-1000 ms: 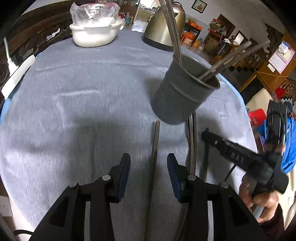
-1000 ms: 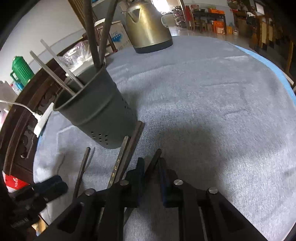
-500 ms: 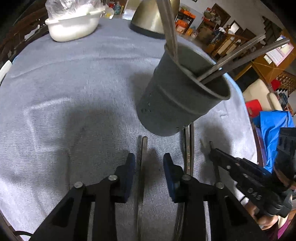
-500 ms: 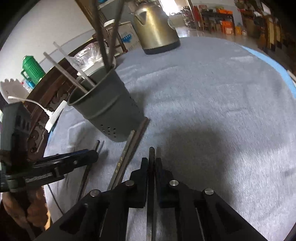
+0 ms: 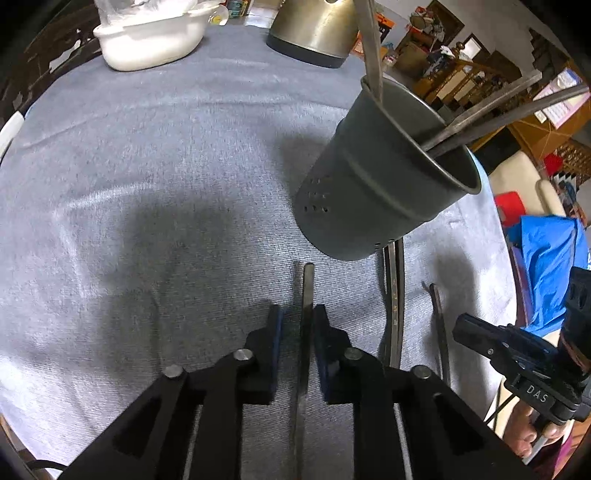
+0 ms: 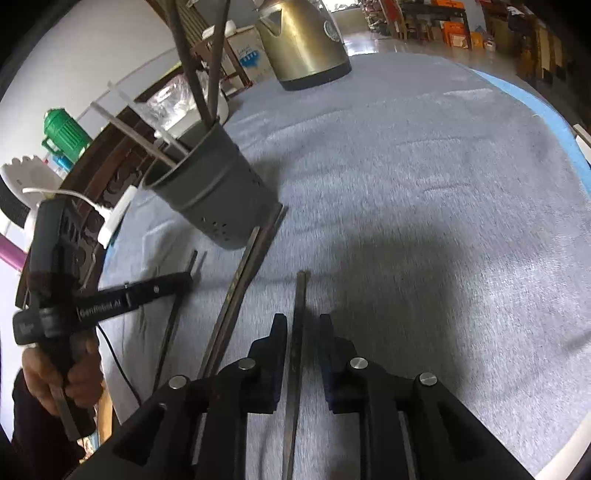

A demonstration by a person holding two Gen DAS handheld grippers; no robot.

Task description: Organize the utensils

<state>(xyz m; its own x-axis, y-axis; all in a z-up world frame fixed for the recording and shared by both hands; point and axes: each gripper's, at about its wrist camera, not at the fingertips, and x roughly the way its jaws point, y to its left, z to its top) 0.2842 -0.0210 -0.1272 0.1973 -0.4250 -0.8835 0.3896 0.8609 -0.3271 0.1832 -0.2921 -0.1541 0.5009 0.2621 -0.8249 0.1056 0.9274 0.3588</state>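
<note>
A dark grey perforated holder (image 5: 369, 192) (image 6: 218, 192) stands on the grey cloth with several chopsticks and utensils leaning in it. Loose dark chopsticks lie on the cloth in front of it: a single one, a pair (image 5: 392, 295) (image 6: 240, 280), and another single one. My left gripper (image 5: 298, 330) (image 6: 186, 278) straddles the left single chopstick (image 5: 307, 284); its jaws are closing, and a gap still shows beside the stick. My right gripper (image 6: 301, 338) (image 5: 460, 328) straddles the right single chopstick (image 6: 300, 295); its jaws are opening, with gaps on both sides.
A brass-coloured kettle (image 5: 314, 33) (image 6: 299, 40) and a white bowl (image 5: 151, 40) covered in plastic stand at the far side. A white power strip (image 6: 114, 218) lies at the table's left rim. A hand (image 6: 62, 373) holds the left gripper's handle.
My left gripper moved closer to the holder and its jaws narrowed around the chopstick. My right gripper, shut on its chopstick half a second ago, has parted its jaws and drawn back a little.
</note>
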